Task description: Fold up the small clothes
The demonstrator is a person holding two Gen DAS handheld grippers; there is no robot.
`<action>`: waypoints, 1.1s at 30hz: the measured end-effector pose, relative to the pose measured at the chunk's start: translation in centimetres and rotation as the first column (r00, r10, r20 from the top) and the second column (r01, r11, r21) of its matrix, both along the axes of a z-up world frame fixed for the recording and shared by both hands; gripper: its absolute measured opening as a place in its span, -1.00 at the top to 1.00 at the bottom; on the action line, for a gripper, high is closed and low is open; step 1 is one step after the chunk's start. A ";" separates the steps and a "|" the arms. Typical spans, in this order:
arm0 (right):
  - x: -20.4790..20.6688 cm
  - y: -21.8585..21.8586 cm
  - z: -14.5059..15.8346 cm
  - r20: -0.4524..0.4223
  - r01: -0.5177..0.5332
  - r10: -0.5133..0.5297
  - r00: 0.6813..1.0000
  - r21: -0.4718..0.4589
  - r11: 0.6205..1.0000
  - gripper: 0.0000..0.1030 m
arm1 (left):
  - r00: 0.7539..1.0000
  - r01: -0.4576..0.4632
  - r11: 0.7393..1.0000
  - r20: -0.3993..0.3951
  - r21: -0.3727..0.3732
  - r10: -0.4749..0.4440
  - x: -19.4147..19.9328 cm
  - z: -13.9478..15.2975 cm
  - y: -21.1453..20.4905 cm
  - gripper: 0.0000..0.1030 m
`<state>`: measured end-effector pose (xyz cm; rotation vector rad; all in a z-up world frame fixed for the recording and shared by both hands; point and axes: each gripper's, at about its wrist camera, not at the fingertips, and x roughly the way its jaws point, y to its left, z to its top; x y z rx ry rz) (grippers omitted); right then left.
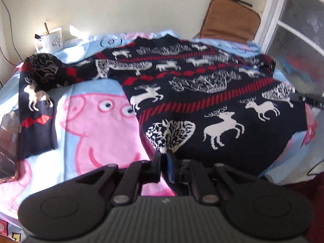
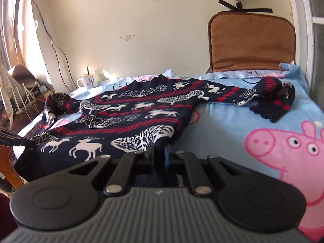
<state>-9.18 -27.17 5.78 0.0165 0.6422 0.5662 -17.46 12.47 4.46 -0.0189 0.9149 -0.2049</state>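
A navy sweater [image 1: 202, 93] with white reindeer and red stripes lies spread on a Peppa Pig blanket [image 1: 97, 133]. My left gripper [image 1: 165, 158] is shut on the sweater's near hem at its left corner. The left sleeve [image 1: 38, 93] bends down at the left. In the right wrist view the sweater [image 2: 131, 117] lies ahead and my right gripper [image 2: 159, 151] is shut on its near hem at the right corner. The right sleeve [image 2: 269, 97] lies crumpled to the right. The other gripper's tip [image 2: 18, 139] shows at the left edge.
A white mug [image 1: 51, 40] stands at the back left by the wall. A brown cushion [image 2: 251, 42] leans against the wall at the back right. A white door frame [image 1: 271, 14] is at the right. Cables hang on the left wall.
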 end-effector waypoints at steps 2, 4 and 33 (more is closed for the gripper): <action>0.5 0.9 -1.4 -0.061 -0.033 0.028 0.998 -0.089 0.995 0.74 | 0.999 -0.011 0.999 -0.034 0.034 0.012 0.6 -2.1 -0.5 0.75; 0.9 1.7 -1.9 -0.044 -0.005 -0.004 0.999 -0.204 0.979 0.59 | 0.999 -0.029 1.000 -0.016 0.004 0.029 0.4 -2.2 0.6 0.63; 14.6 52.1 -3.7 -0.311 -0.570 0.558 0.769 0.060 0.820 0.51 | 0.762 -0.572 0.783 0.198 -0.244 0.617 -11.0 -1.5 21.7 0.14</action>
